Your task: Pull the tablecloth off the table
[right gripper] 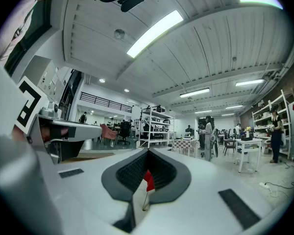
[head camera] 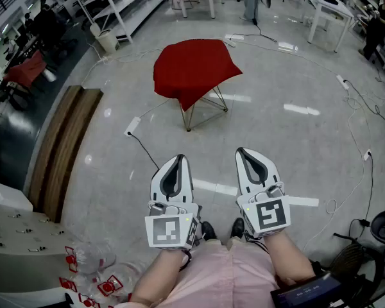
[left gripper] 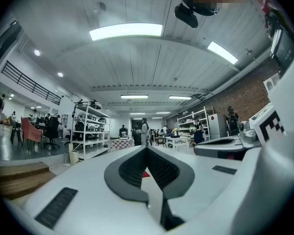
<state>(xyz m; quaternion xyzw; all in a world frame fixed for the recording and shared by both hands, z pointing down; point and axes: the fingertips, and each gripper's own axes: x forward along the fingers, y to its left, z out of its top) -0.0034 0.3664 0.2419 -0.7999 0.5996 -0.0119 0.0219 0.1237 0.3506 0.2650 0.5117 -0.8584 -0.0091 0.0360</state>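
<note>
Over on the left, the left gripper (head camera: 178, 162) hangs out level in front of the person, jaws pressed fully together, nothing between them. In its own view only a thin red sliver shows past the closed tips, and that is the target far off.

Centre stage, well ahead on the pale floor (head camera: 289, 140), sits the tablecloth (head camera: 196, 69), well apart from both tools. Nobody has touched it yet.

To the right, the right gripper (head camera: 244, 156) mirrors its partner: level, clamped shut, empty, aimed toward the same red patch.

Why so? It looks like an approach stance, both tools carried side by side and pointed at the table, since the cloth is out of reach from here. The jaws will need to open before any grab.

The cloth itself is bright red and draped over a small table, smooth on top, its corners hanging in soft points. Thin wire legs (head camera: 202, 111) show beneath it.
</note>
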